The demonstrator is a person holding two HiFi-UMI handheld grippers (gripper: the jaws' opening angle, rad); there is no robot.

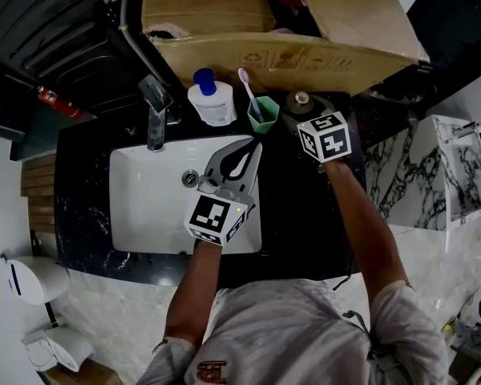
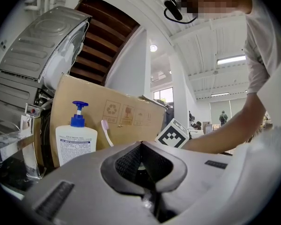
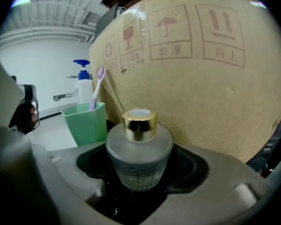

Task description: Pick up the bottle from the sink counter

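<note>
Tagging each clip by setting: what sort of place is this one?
Most likely a bathroom washstand, perhaps staged: a white sink with a tap in a black counter, a toothbrush in a green cup. The cardboard box behind hints at a mock-up.

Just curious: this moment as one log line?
left gripper shut, empty, over sink | right gripper open around bottle | bottle beside green cup

Behind your white sink [image 1: 144, 207], on the black counter [image 1: 297, 215], stand left to right a chrome faucet [image 1: 155, 111], white pump bottle [image 1: 211, 99], green cup [image 1: 262, 114] holding a pink toothbrush [image 1: 248, 91], and frosted gold-capped bottle [image 1: 301, 101], all before a cardboard box [image 1: 305, 54].
</note>
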